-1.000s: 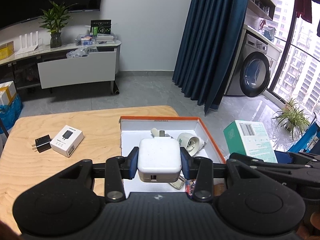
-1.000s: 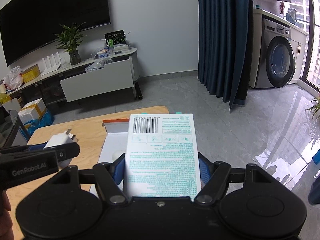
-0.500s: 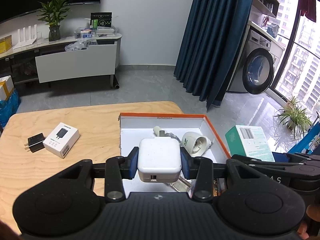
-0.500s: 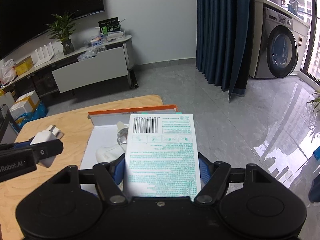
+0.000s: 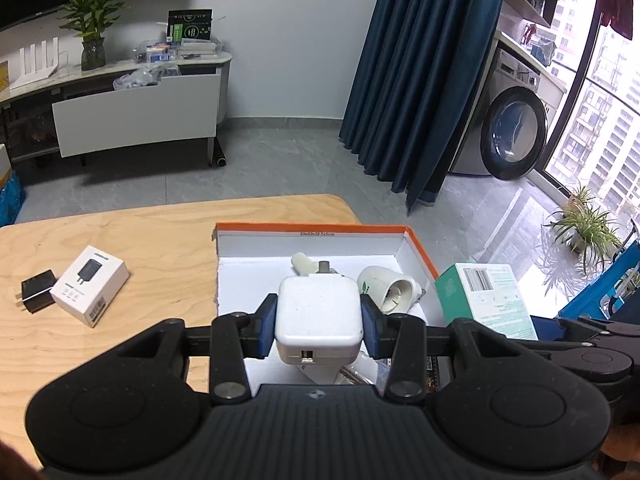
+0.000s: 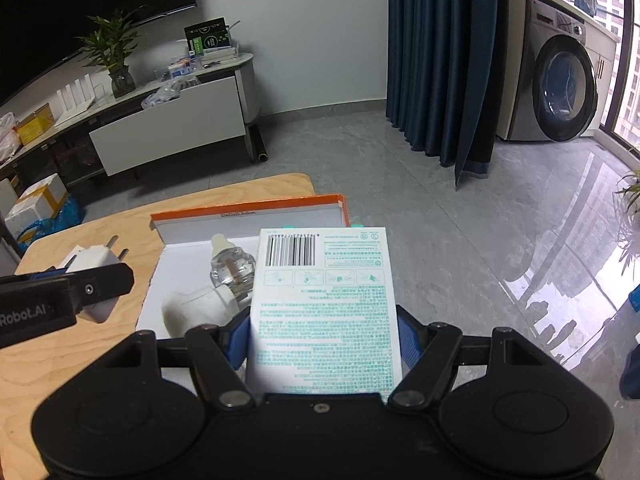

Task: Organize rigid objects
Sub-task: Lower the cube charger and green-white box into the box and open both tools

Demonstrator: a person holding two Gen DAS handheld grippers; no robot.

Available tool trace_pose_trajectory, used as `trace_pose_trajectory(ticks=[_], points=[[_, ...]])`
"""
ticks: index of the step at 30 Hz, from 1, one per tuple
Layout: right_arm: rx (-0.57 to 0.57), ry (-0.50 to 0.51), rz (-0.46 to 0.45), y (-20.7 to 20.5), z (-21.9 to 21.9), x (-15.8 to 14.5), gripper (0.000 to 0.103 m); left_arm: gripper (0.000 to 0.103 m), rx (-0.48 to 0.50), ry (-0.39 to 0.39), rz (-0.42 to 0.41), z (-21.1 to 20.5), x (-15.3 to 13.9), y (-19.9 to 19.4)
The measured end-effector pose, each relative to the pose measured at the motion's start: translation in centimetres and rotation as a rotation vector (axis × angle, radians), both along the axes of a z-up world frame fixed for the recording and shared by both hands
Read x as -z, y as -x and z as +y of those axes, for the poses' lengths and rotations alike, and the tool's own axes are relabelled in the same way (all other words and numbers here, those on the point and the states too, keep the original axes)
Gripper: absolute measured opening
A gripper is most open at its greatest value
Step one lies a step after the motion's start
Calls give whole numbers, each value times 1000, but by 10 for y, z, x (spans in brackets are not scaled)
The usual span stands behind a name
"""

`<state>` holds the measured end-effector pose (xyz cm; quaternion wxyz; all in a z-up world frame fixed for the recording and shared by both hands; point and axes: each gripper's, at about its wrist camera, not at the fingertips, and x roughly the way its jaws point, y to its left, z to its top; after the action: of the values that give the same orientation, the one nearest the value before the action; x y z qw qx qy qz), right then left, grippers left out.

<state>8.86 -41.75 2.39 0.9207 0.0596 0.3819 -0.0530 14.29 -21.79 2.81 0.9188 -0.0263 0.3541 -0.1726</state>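
Observation:
My left gripper (image 5: pixel 319 326) is shut on a white power adapter (image 5: pixel 318 320) and holds it above the near end of an orange-rimmed white box (image 5: pixel 312 229). My right gripper (image 6: pixel 325 340) is shut on a white-and-green carton (image 6: pixel 326 312) at the box's right side (image 6: pixel 248 208); the carton also shows in the left wrist view (image 5: pixel 486 300). Inside the box lie a white plug-in device (image 5: pixel 386 286) and a small clear bottle (image 6: pixel 232 266). The left gripper with the adapter shows at the left of the right wrist view (image 6: pixel 94 276).
On the wooden table (image 5: pixel 120 240), a white charger box (image 5: pixel 90 286) and a black plug (image 5: pixel 36 296) lie left of the box. The table's far edge and right corner are close behind the box. A TV cabinet (image 5: pixel 136 116), curtain and washing machine stand beyond.
Both grippers have moved forward and slightly lower over the box, still holding their objects. More of the box's inside and the bottle now show in the right wrist view.

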Motion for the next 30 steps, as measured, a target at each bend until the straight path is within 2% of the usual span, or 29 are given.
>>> trace_pose_trajectory(ticks=[8, 12, 15, 21, 22, 23, 24, 30], points=[[-4, -21, 15, -9, -1, 8, 85, 42, 8, 1, 10, -6, 5, -14], [45, 9, -27, 2, -6, 1, 85, 42, 20, 5, 16, -12, 7, -22], [62, -7, -56, 10, -13, -6, 85, 42, 35, 25, 29, -20, 9, -29], [73, -6, -71, 19, -18, -16, 85, 43, 99, 47, 38, -45, 14, -38], [76, 1, -75, 21, -17, -17, 85, 46, 113, 51, 36, -48, 15, -38], [77, 6, -78, 22, -17, -19, 85, 62, 124, 48, 37, -50, 14, -38], [78, 7, -81, 24, -17, -20, 85, 68, 126, 46, 23, -49, 12, -36], [59, 13, -98, 29, -5, -29, 85, 71, 87, 39, -5, -31, 4, -23]])
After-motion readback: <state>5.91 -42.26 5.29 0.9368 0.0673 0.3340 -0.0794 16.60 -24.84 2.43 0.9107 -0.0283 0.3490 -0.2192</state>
